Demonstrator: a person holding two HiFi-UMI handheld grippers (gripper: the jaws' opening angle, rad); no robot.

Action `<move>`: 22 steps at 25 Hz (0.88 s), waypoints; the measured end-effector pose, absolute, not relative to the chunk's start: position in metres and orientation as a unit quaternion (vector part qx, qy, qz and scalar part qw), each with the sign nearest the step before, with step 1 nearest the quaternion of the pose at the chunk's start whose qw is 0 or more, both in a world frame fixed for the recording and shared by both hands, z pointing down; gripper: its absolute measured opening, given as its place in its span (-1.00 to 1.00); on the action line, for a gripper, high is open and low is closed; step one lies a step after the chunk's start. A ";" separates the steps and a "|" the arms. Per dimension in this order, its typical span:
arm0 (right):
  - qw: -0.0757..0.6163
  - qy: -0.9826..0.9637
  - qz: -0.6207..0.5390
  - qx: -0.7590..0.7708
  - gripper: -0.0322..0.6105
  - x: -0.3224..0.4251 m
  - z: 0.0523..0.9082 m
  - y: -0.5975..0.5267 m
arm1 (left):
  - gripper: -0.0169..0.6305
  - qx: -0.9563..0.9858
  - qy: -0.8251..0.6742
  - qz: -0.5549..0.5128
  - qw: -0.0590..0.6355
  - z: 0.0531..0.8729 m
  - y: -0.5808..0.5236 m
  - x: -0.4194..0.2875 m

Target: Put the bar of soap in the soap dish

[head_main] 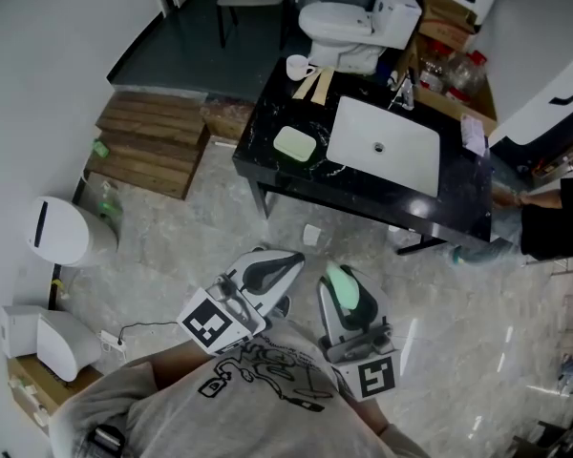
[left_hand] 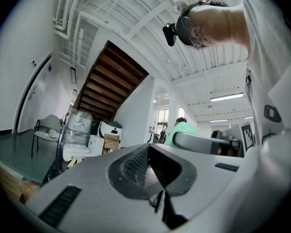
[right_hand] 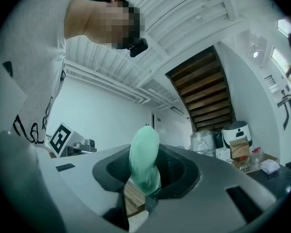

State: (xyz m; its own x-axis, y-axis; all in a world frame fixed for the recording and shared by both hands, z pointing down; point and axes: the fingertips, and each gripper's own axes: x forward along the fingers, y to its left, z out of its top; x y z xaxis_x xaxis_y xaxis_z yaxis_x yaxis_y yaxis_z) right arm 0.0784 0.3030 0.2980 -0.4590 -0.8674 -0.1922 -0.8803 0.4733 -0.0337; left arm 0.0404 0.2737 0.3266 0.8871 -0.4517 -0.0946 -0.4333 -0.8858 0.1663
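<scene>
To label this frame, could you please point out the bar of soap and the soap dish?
bar of soap (right_hand: 144,158), right gripper view, its middle.
soap dish (head_main: 294,145), head view, its bare middle.

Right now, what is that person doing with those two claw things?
A person stands holding a claw in each hand. The right claw is clamped on a green bar of soap. The left claw holds nothing. The soap dish sits on the black counter beside the white sink, some way ahead, so the soap is not in it yet.
</scene>
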 end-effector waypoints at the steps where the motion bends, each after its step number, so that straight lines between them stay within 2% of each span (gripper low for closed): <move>1: 0.092 0.853 0.034 -0.513 -0.49 0.079 0.298 0.301 | -0.94 0.969 -0.229 -0.066 0.068 0.326 0.272 0.041; 22: 0.070 0.851 0.041 -0.519 -0.49 0.059 0.301 0.213 | -0.94 0.969 -0.224 -0.074 0.075 0.328 0.181 0.021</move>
State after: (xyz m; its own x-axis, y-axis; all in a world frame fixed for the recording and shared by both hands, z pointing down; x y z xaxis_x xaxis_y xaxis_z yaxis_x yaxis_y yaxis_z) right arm 0.0586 0.2134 0.3014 -0.4522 -0.8769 -0.1630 -0.8886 0.4587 -0.0025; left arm 0.0206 0.1811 0.3283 0.8885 -0.4454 -0.1101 -0.4230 -0.8882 0.1792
